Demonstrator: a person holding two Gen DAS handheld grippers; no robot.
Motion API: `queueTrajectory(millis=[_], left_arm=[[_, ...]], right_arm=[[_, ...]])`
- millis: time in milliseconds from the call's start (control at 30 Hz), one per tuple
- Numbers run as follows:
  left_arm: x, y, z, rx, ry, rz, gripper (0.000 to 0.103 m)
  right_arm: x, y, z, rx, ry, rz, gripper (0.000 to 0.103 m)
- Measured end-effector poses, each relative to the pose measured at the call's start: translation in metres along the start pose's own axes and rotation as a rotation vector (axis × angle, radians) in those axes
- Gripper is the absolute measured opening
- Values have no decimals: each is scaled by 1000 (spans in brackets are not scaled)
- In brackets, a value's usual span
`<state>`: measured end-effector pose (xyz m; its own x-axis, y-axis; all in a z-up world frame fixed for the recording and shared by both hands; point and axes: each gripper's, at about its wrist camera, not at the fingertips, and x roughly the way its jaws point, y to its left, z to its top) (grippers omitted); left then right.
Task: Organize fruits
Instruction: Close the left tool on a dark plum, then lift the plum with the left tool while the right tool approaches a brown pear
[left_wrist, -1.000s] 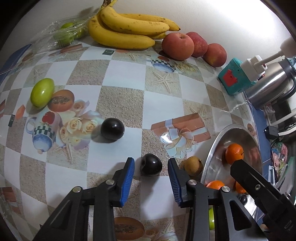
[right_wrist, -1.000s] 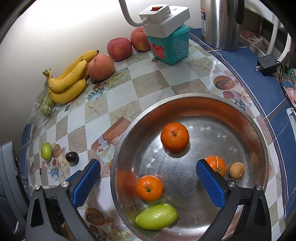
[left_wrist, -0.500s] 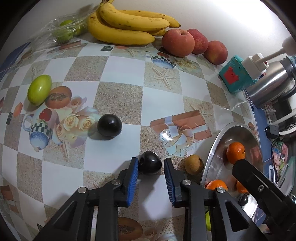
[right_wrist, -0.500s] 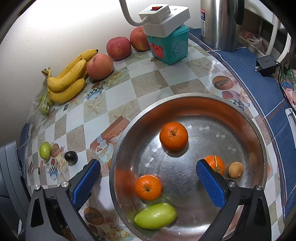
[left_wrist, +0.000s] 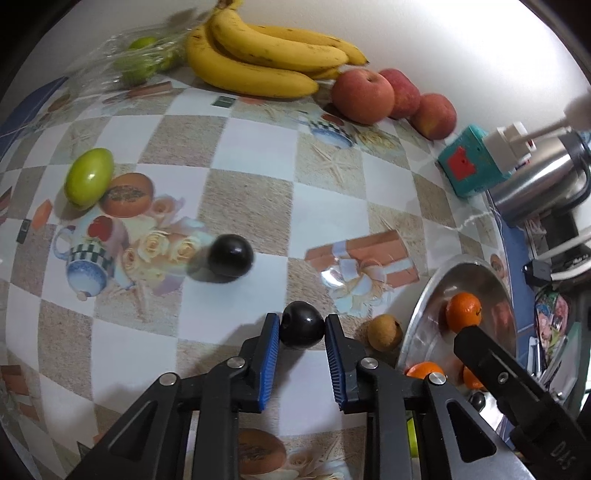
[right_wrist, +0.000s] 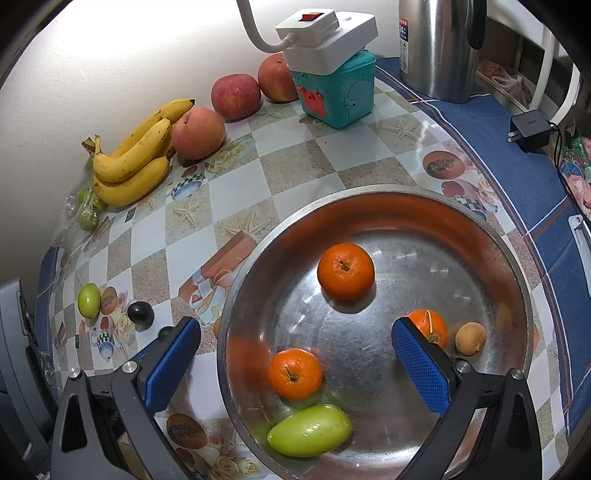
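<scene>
My left gripper (left_wrist: 301, 328) is shut on a dark plum (left_wrist: 301, 324) resting on the table. A second dark plum (left_wrist: 230, 255) lies farther off to the left, and also shows in the right wrist view (right_wrist: 140, 313). A small brown fruit (left_wrist: 384, 331) lies beside the steel bowl (right_wrist: 369, 192). A green fruit (left_wrist: 88, 179) lies at the far left. My right gripper (right_wrist: 295, 354) is open and empty above the bowl, which holds three oranges (right_wrist: 345, 271), a green fruit (right_wrist: 309, 430) and a small brown fruit (right_wrist: 470, 338).
Bananas (left_wrist: 266, 62) and three apples (left_wrist: 362, 96) lie along the back wall, with bagged green fruit (left_wrist: 136, 68) at the far left. A teal box (right_wrist: 334, 92) with a white power strip (right_wrist: 325, 35) and a steel kettle (right_wrist: 439, 48) stand behind the bowl.
My left gripper has moved forward around the near dark plum and closed its jaws onto it. The right gripper has stayed open over the bowl.
</scene>
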<state>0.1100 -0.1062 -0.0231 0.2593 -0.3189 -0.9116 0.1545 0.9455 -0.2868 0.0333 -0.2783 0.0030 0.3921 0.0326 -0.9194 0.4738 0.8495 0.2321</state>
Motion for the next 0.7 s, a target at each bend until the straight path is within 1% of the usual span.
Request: queueTrajectory(millis=[133,200,333,433,700], left_arm=[[-10,14,4,-44,-16,46,27],[-16,21,6,-63,-26,62,27],[-26,31,7,-95,-45,64,27],[-33,36,7,-99,-53,77,27],[-38,40,10,-113,-62,73,27]], right_arm=[[5,9,-2,-35,17,-9,103],[12,16,-5,-70,41,-14,103],[20,29,-10,-122,71,-26,103],[24,35,-13,-151,84,-42,103],[30,34,-14,-185,93,-149,103]])
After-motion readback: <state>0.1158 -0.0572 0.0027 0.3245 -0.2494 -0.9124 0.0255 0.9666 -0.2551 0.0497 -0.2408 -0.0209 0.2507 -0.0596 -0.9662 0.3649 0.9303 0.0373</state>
